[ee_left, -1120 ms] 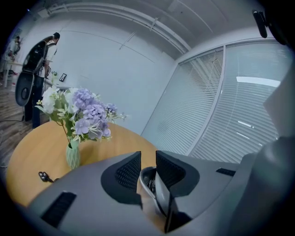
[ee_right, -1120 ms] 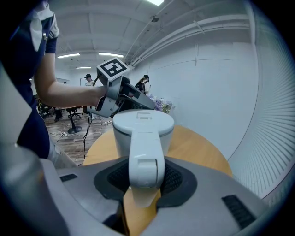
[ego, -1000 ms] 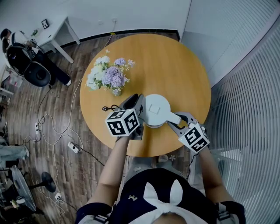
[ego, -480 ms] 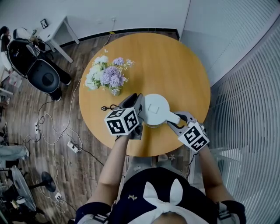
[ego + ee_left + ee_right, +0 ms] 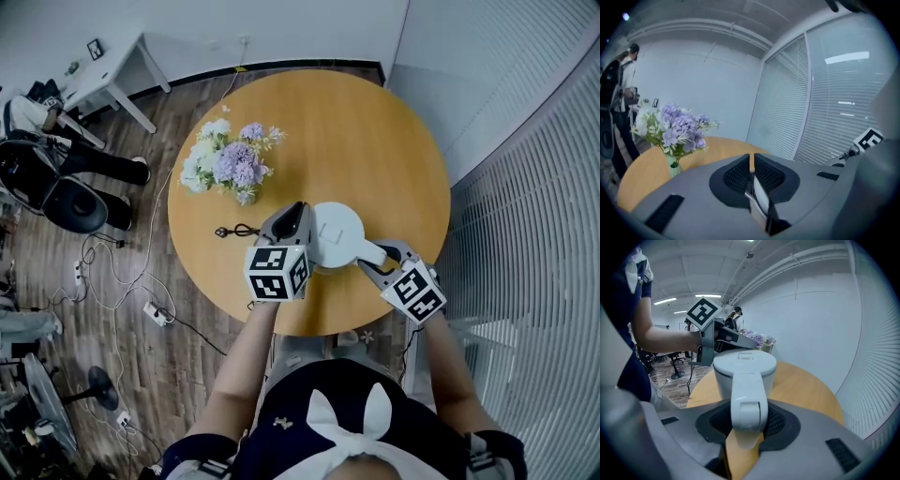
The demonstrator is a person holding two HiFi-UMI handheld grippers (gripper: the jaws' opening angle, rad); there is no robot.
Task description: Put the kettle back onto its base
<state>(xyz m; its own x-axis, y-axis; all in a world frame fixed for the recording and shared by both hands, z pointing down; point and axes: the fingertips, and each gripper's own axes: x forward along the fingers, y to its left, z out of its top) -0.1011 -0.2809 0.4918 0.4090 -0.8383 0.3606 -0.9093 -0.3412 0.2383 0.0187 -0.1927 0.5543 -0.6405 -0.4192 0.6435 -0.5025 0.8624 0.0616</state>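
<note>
The white kettle (image 5: 336, 232) stands near the front edge of the round wooden table (image 5: 356, 131). My right gripper (image 5: 375, 255) is shut on the kettle's handle (image 5: 748, 394), with a pad on each side, and the lid (image 5: 745, 363) lies straight ahead. My left gripper (image 5: 292, 214) lies against the kettle's left side. Its jaws are almost together (image 5: 751, 171), and a thin pale strip that I cannot identify sits deep between them. The base is hidden under the kettle and the left gripper. Its black cord and plug (image 5: 230, 231) trail left across the table.
A vase of purple and white flowers (image 5: 230, 164) (image 5: 670, 129) stands behind and to the left of the kettle. White blinds (image 5: 525, 141) run along the right. Cables and a power strip (image 5: 155, 314) lie on the wooden floor to the left, near an office chair (image 5: 70, 202).
My left gripper has rolled about its own axis, so its marker cube shows another face and sits slightly further right. The kettle and right gripper have stayed put.
</note>
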